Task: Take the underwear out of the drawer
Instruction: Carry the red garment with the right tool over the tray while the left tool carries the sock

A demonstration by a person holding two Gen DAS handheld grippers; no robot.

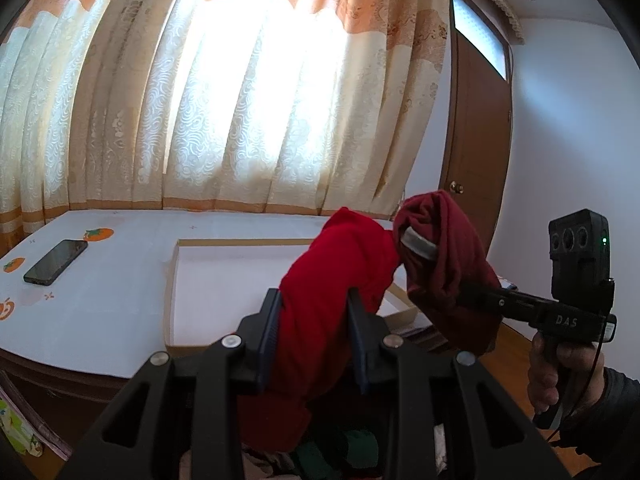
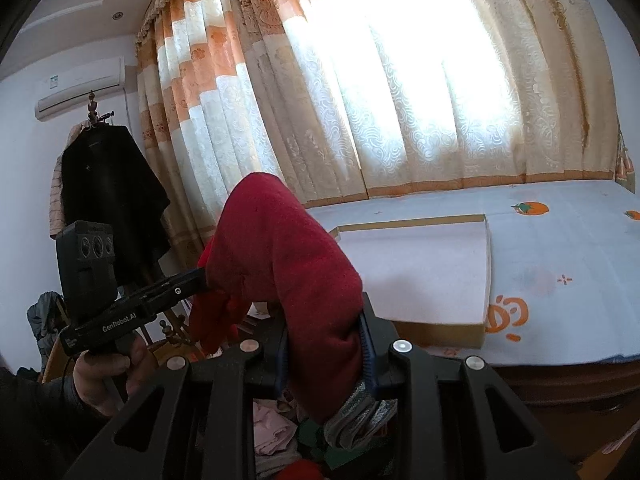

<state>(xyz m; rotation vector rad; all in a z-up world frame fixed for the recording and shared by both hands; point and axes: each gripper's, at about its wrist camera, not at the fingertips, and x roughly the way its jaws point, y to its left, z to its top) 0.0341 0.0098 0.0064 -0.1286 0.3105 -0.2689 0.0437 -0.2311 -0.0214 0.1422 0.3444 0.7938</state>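
My left gripper [image 1: 314,336] is shut on bright red underwear [image 1: 336,280], which hangs between its fingers. My right gripper [image 2: 326,356] is shut on dark red underwear [image 2: 280,256] with a grey waistband [image 2: 360,412]. Both are held up in the air side by side. The dark red piece also shows in the left wrist view [image 1: 444,256], draped over the right gripper. The bright red piece shows in the right wrist view [image 2: 212,312]. Below both grippers the open drawer holds more clothes, pink [image 2: 272,428] and green [image 1: 360,444].
A dresser top under a white cloth with orange prints [image 1: 92,300] carries a shallow cardboard box [image 1: 176,280] and a black phone [image 1: 56,262]. Curtains [image 1: 240,100] hang behind. A brown door [image 1: 476,140] stands right. A coat rack with a black coat [image 2: 108,184] stands left.
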